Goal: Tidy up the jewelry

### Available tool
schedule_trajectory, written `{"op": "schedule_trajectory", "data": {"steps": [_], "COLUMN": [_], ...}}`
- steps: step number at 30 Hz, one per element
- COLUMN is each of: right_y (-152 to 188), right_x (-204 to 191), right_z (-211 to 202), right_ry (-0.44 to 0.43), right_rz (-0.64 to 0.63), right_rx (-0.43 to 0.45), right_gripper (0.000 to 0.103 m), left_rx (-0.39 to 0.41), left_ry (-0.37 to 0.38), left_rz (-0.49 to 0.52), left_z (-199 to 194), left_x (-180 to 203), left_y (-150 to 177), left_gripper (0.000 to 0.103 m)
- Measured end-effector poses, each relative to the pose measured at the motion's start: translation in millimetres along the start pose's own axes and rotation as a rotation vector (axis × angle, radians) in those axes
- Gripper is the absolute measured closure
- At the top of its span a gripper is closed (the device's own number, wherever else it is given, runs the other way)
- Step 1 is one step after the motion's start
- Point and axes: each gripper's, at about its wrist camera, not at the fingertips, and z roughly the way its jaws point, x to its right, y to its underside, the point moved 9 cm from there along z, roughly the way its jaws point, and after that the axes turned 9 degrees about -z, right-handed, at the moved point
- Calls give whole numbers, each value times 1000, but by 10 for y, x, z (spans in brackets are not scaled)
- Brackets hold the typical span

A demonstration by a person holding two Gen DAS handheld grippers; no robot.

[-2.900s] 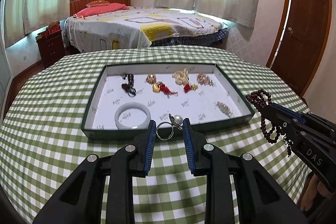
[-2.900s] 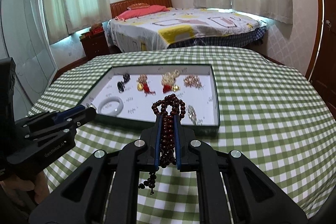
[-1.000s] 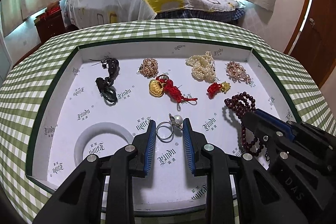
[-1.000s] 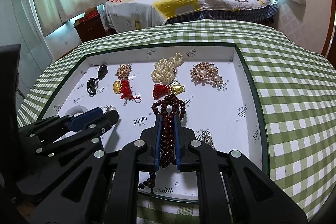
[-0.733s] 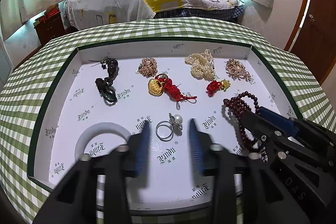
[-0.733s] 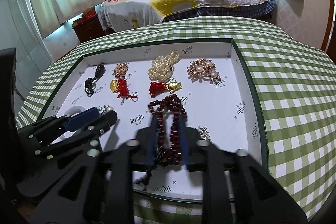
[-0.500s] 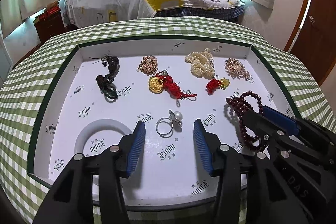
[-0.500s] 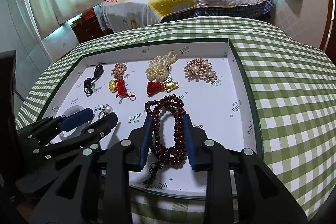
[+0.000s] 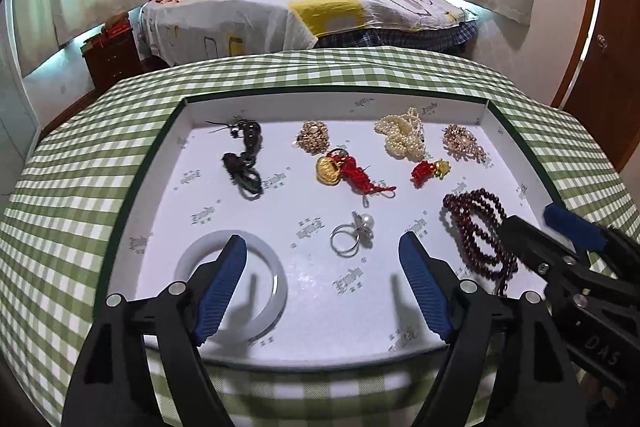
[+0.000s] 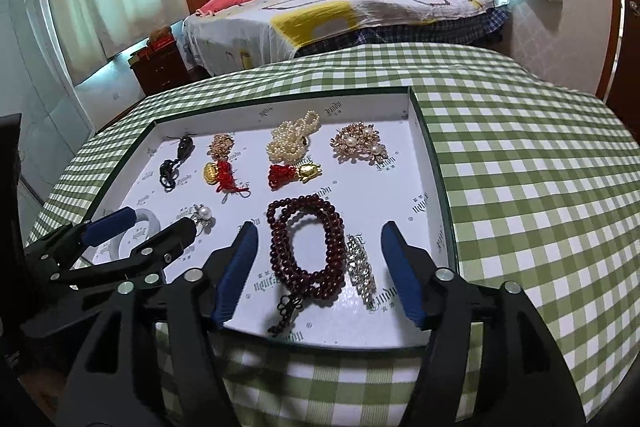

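Observation:
A shallow white tray [image 9: 160,163] [image 10: 430,163] with a dark green rim lies on the checked table. A silver pearl ring [image 9: 352,233] [image 10: 200,215] rests on the tray floor just beyond my left gripper [image 9: 320,251], whose jaws are opening and hold nothing. A dark red bead bracelet [image 10: 308,243] [image 9: 476,227] lies flat on the tray between the spreading jaws of my right gripper [image 10: 318,235]; the pads do not touch it. A white bangle [image 9: 240,283] lies under the left finger.
In the tray's far half lie a black cord charm [image 9: 244,163], gold brooches [image 9: 314,137] [image 10: 360,145], a pearl strand [image 9: 402,135], and red tassel charms [image 9: 352,175] [image 10: 292,175]. A rhinestone clip [image 10: 360,265] lies beside the bracelet. A bed [image 9: 300,11] stands beyond the table.
Both grippers have opened wide. The ring has dropped from the left jaws onto the tray, and the bead bracelet has left the right jaws and lies flat. Both grippers have drawn back slightly.

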Motion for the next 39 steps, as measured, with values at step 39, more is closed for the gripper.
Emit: {"op": "schedule_trajectory", "data": {"steps": [39], "right_y": [-17], "right_x": [-603], "right_z": [-2691], "right_ry": [89], "right_rz": [-153], "right_rx": [311], "right_gripper": [13], "left_rx": [398], "left_ry": [-130], "left_rz": [-142], "left_z": [-2875], "left_x": [-862], "left_y": [204], "left_gripper": [19]}}
